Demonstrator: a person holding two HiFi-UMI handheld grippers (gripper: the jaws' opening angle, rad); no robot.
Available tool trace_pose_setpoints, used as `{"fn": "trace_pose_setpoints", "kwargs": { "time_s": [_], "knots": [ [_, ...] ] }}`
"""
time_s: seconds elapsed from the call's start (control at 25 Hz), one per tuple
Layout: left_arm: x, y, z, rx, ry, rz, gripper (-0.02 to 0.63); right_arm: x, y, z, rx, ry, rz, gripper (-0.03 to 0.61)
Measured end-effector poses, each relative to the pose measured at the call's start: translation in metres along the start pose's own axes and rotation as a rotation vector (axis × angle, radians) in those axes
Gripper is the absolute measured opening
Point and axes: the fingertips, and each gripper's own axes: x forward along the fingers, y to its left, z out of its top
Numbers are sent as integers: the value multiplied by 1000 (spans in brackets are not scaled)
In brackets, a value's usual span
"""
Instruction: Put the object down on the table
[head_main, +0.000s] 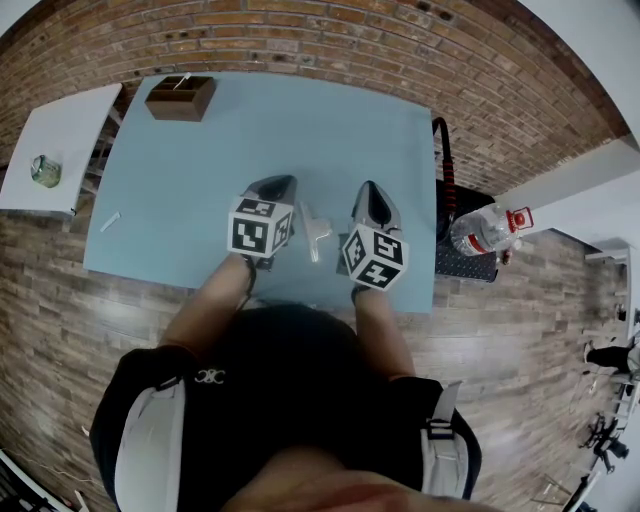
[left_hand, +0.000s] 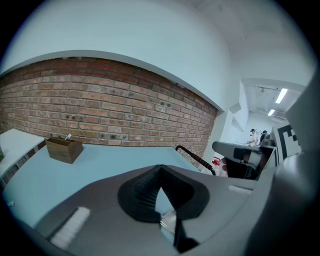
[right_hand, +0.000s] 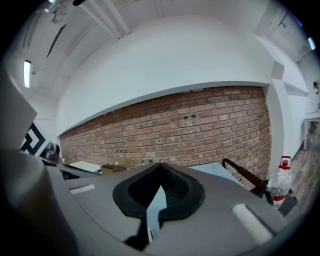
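The left claw (head_main: 278, 185) and right claw (head_main: 369, 189) hover side by side over the blue desk (head_main: 300, 120). Each has its jaws closed tip to tip and holds nothing. The small whitish object (head_main: 316, 234) seems to lie on the desk between them.

The left gripper (left_hand: 159, 168), with its grey shells and black ribbed jaws, has its jaw tips together. The triangular gap below the tips shows the table, and a pale translucent scrap low in that gap cannot be made out. The light blue table top (left_hand: 100, 167) runs back to a red brick wall (left_hand: 100, 110). A brown wooden box (left_hand: 63, 149) stands near the table's far left corner. A black curved handle with a red-banded grip (left_hand: 196, 157) rises beside the table's right edge.
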Motion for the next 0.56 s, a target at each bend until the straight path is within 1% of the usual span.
{"fn": "trace_pose_setpoints", "kwargs": {
  "time_s": [0.56],
  "knots": [
    [4, 12, -3, 2, 9, -9, 0, 10, 8, -11, 12, 24, -4, 14]
  ]
}}
